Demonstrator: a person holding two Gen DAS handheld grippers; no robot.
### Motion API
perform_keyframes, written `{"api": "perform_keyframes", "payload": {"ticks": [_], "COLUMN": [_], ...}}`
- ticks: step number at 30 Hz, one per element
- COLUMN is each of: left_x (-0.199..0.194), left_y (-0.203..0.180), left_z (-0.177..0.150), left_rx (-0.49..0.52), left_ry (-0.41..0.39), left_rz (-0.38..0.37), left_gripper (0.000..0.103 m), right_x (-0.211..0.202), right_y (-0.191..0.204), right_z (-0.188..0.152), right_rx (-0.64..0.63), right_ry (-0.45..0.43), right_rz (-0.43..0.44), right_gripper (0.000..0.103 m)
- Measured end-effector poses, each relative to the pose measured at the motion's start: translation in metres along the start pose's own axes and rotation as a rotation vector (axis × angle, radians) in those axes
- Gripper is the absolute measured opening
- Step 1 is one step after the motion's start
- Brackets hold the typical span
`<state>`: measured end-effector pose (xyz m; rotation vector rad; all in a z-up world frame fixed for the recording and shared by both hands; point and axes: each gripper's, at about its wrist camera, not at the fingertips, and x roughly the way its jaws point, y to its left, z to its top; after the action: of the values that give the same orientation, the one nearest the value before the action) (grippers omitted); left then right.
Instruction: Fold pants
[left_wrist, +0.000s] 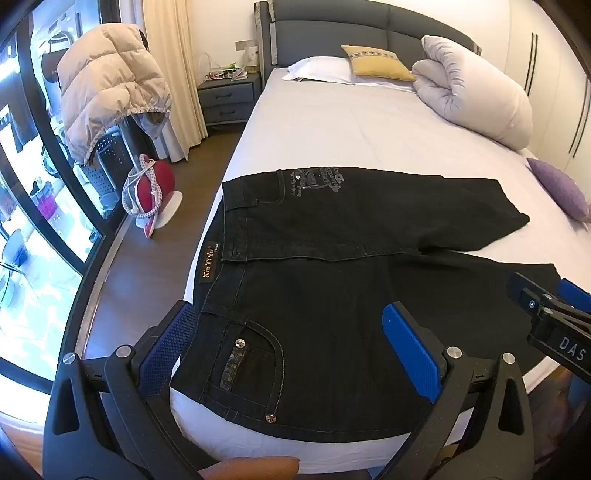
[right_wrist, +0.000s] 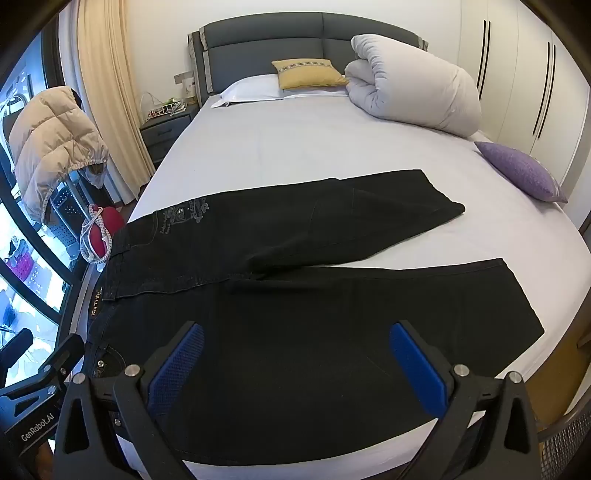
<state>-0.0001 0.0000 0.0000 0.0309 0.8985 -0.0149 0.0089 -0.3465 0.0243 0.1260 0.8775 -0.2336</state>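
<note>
the black pants (right_wrist: 295, 295) lie spread flat across the near end of the bed (right_wrist: 295, 147), waistband toward the left edge, the two legs running off to the right and splayed apart, the far leg angled up the sheet. a printed back pocket shows on the far half, a riveted front pocket on the near half by the left corner.

the left gripper (left_wrist: 291, 343) hangs above the waist end, its blue pads wide apart, nothing between them but the cloth below; whether the tips touch the cloth cannot be told. the right gripper (right_wrist: 295, 363) hangs over the near leg, jaws likewise wide apart and holding nothing.

farther up the bed sit a rolled white duvet (right_wrist: 413, 88), a yellow cushion (right_wrist: 308, 74), a white pillow (right_wrist: 251, 90) and a purple cushion (right_wrist: 521, 170). a beige puffer jacket (left_wrist: 110, 85) hangs left of the bed, near a nightstand (left_wrist: 227, 98).
</note>
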Motion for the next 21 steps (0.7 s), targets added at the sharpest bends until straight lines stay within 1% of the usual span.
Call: {"api": "perform_keyframes", "payload": {"ticks": [1,17,21], "left_x": [0.0002,0.0007,0.0007], "left_y": [0.0001,-0.0005,-0.0006], "left_z": [0.0001,-0.0016,-0.0019], "left_rx": [-0.003,0.000,0.002], "left_ry": [0.009,0.005,0.005], "left_rz": [-0.003,0.001,0.001], "left_gripper": [0.103,0.103,0.103], "right_x": [0.0000,-0.0010,0.0000], "right_y": [0.0000,0.0022,-0.0010], "right_z": [0.0000,0.0020,-0.0022], "right_rx": [-0.001,-0.006,-0.009], "right_ry": [0.002,0.000,0.000], "right_rz": [-0.001,-0.004,-0.005], "right_gripper": [0.103,0.103,0.103]}}
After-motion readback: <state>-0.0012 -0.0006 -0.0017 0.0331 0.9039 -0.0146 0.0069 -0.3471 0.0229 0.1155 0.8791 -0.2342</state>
